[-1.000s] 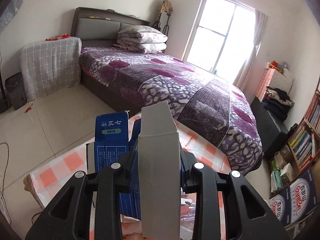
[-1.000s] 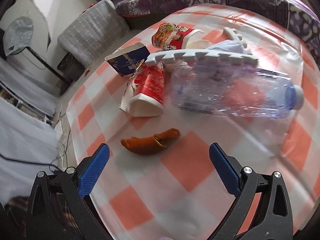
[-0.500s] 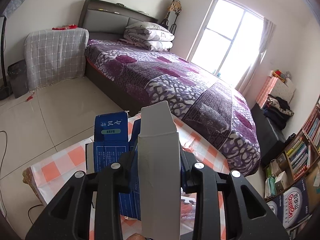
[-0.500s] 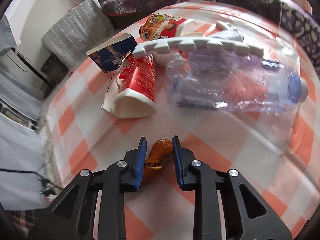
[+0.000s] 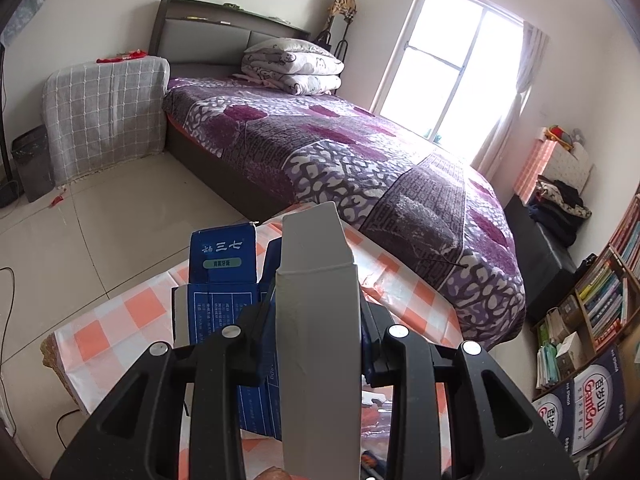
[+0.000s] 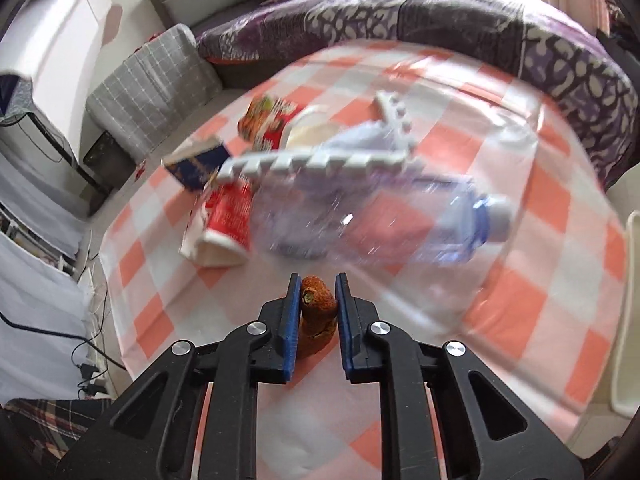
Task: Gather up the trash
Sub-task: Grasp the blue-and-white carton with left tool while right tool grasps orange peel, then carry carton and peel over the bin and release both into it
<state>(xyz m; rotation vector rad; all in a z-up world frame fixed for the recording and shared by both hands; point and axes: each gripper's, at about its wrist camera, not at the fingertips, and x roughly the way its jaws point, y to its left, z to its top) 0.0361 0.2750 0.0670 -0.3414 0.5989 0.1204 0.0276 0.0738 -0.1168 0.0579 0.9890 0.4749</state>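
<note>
My left gripper (image 5: 316, 320) is shut on a blue and grey flattened carton (image 5: 316, 288) and holds it upright above the checked table (image 5: 132, 312). My right gripper (image 6: 318, 292) is shut on a brown peel scrap (image 6: 318, 312), lifted above the tablecloth (image 6: 520, 300). Beyond it lie a clear plastic bottle (image 6: 380, 220) with a white cap, a red and white cup (image 6: 224, 224), a white toothed foam strip (image 6: 316, 162), a blue box (image 6: 196, 164) and a red noodle bowl (image 6: 272, 120).
A bed with a purple cover (image 5: 360, 152) stands just past the table. A grey covered cabinet (image 5: 104, 112) is at the left, a bookshelf (image 5: 600, 292) and boxes at the right. Cables (image 6: 88, 360) lie on the floor left of the table.
My right gripper closed on the brown scrap and has risen with it, so the table trash looks farther off. My left gripper has kept its hold and drifted a little.
</note>
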